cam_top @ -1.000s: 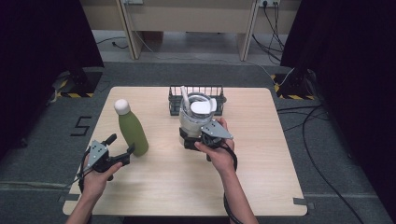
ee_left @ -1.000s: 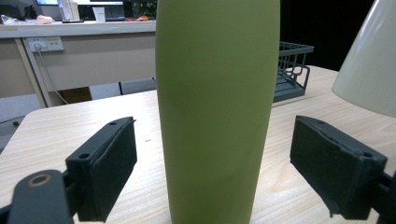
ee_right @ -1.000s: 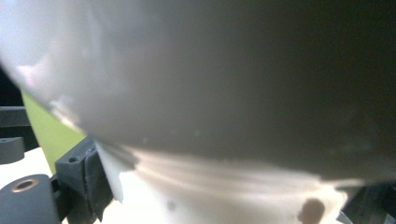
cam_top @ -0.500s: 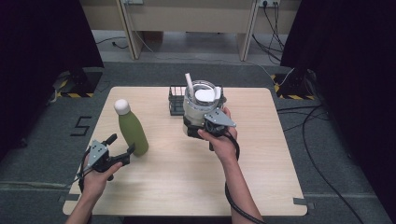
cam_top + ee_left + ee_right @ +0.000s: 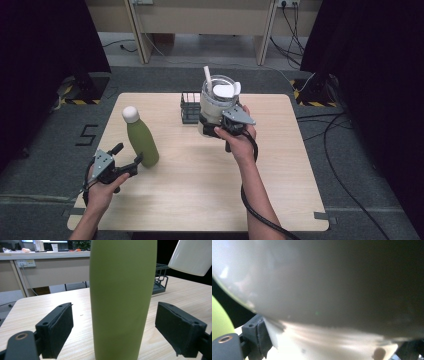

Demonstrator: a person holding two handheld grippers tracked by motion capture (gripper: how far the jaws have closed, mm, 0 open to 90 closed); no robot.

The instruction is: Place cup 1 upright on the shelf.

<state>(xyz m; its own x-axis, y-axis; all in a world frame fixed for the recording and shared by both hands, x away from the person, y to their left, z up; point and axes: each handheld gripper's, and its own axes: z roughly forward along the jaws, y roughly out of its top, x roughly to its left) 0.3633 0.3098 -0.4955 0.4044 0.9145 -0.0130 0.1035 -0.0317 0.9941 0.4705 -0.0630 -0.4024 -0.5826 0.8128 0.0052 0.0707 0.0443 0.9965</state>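
Observation:
A green bottle (image 5: 142, 140) with a white cap stands upright on the table's left part. My left gripper (image 5: 127, 153) is open around its lower body; in the left gripper view the bottle (image 5: 122, 300) rises between the two pads (image 5: 58, 332) with a gap on each side. My right gripper (image 5: 212, 127) is shut on the lower part of a large grey tumbler (image 5: 218, 102) with a white lid and straw, held in the air in front of the rack. The right gripper view shows the tumbler (image 5: 324, 285) close up, its pale base against the left pad (image 5: 260, 337).
A black wire rack (image 5: 190, 107) stands at the table's far middle, just left of the raised tumbler. The wooden table (image 5: 200, 190) has bare surface in front and to the right. Cables lie on the floor at the right.
My right gripper has lifted the tumbler up off the table and carried it a little to the right. The left gripper and the bottle have stayed where they were.

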